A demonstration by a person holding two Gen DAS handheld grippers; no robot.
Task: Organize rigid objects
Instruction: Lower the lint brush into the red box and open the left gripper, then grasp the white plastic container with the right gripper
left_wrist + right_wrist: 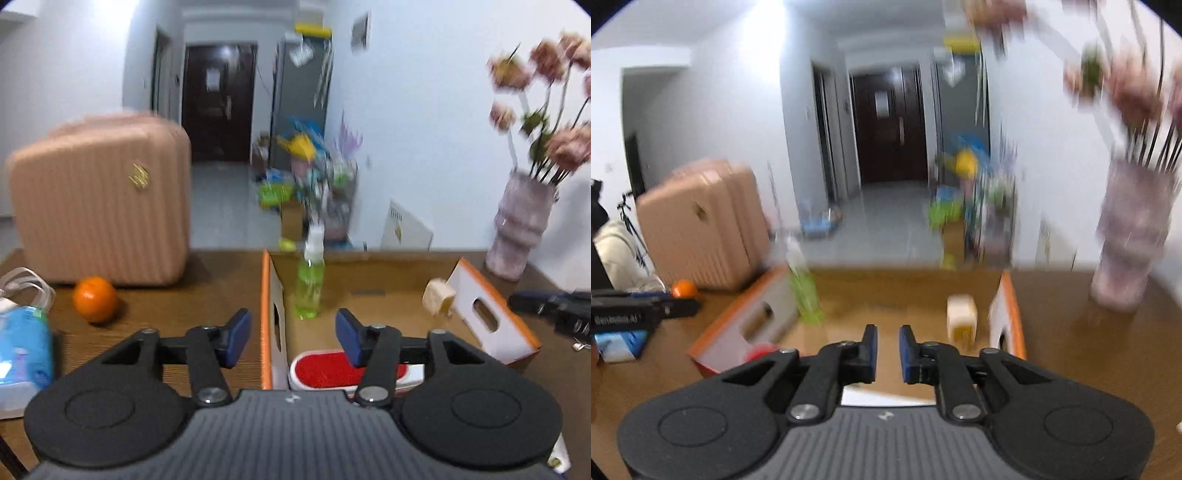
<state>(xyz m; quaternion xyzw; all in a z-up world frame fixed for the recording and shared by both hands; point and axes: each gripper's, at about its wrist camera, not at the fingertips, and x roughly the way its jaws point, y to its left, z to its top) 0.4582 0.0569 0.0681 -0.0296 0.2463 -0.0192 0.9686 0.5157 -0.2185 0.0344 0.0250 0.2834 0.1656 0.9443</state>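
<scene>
Sat on the bench (207,280): an open cardboard box (369,291) with orange-edged flaps. Stood upright inside the box near its far left corner: a green bottle (309,284) with a pale top. Lay inside the box near its right flap: a small cream block (437,297) with a yellow patch. Lay at the near end of the box: a red and white brush (325,369), partly hidden behind the left gripper (291,336).

Hung over the near left wall of the box, that left gripper, with blue fingers (238,338) spread wide and nothing between them. One finger outside the box wall, the other above the brush; touching or not, cannot tell.

Hung over the near middle of the box, the right gripper (888,350), its blue fingers (907,352) close together with a thin gap, holding nothing.

Rested on the bench left of the box: an orange (95,300). Stood behind the orange, further left of the box: a pink ribbed suitcase (99,203). Lay near the left edge, well apart from the box: a blue pack (22,343) and a white cord (26,284).

Stood right of the box at the far end of the bench: a pale purple vase (521,232) with pink flowers (546,74), blurred. Seen beyond the box: a dark door (218,99) and a heap of bright toys (306,173).
</scene>
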